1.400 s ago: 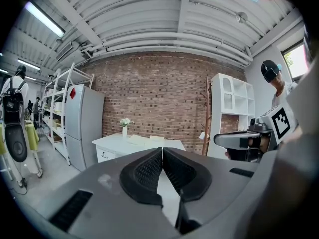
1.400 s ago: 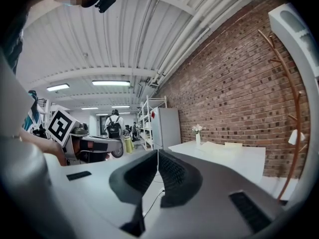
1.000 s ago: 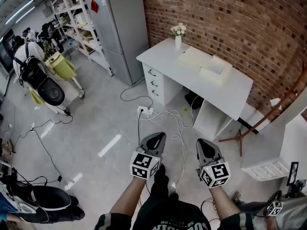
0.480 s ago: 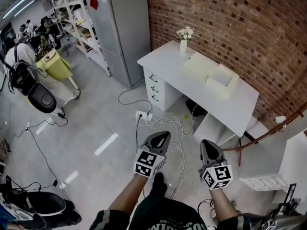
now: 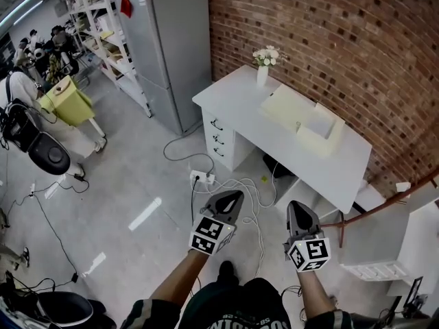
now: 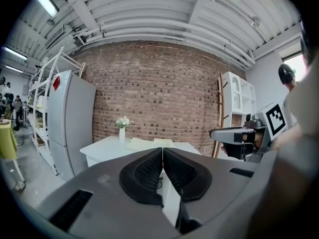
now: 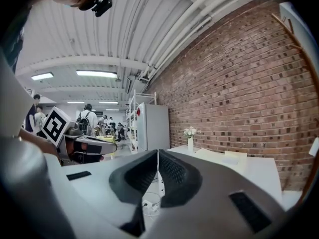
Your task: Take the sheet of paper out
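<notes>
A white desk (image 5: 236, 93) stands against the brick wall, a few steps ahead. On it lie a flat pale-yellow pad or folder (image 5: 287, 108) and an open pale box (image 5: 321, 130) with something white inside; no single sheet of paper can be picked out. My left gripper (image 5: 231, 197) and right gripper (image 5: 295, 208) hang side by side over the floor, short of the desk, both shut with nothing in them. In the left gripper view the jaws (image 6: 162, 151) meet, with the desk (image 6: 99, 152) beyond. The right gripper view shows its jaws (image 7: 158, 153) pressed together too.
A vase of white flowers (image 5: 265, 66) stands at the desk's far left corner. A grey fridge (image 5: 168, 40) and shelving (image 5: 96, 26) stand to the left. White cables and a power strip (image 5: 203, 178) lie on the floor before the desk. A white shelf unit (image 5: 411, 242) stands at the right.
The desk has come nearer and more central in the head view as I walk toward it. Both grippers stay shut and level in front of me.
</notes>
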Demonstrator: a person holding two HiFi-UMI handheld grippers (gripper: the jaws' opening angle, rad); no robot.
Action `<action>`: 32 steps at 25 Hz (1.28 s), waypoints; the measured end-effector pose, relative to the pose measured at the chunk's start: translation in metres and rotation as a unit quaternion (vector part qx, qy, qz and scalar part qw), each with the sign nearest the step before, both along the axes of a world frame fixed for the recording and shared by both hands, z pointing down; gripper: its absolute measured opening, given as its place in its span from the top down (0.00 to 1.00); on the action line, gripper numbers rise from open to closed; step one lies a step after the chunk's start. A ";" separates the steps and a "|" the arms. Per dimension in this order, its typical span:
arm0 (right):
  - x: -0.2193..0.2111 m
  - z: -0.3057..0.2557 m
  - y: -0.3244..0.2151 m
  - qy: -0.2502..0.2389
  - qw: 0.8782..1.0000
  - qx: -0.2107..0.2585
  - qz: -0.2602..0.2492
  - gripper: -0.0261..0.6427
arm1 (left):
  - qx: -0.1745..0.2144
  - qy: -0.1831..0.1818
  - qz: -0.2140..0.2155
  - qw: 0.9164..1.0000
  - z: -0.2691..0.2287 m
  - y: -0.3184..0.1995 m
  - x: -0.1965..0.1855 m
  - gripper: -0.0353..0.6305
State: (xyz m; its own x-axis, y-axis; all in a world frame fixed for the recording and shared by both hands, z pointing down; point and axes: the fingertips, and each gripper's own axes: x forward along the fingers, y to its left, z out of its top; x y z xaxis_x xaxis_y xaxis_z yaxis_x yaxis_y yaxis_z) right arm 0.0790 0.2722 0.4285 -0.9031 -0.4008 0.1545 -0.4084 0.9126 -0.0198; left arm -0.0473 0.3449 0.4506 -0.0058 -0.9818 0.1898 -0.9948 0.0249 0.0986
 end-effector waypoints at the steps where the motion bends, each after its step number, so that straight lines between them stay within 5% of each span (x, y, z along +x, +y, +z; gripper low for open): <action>1: -0.006 0.000 -0.003 -0.002 1.000 0.001 0.002 0.86 | -0.001 0.000 0.002 1.000 0.001 -0.003 -0.006 0.93; 18: -0.043 0.009 -0.092 -0.013 0.999 -0.006 0.051 0.86 | -0.012 0.001 0.047 0.999 0.016 -0.106 -0.044 0.93; 32: -0.098 0.009 -0.244 -0.018 0.998 -0.016 0.059 0.86 | -0.012 0.009 0.069 0.997 0.007 -0.260 -0.089 0.93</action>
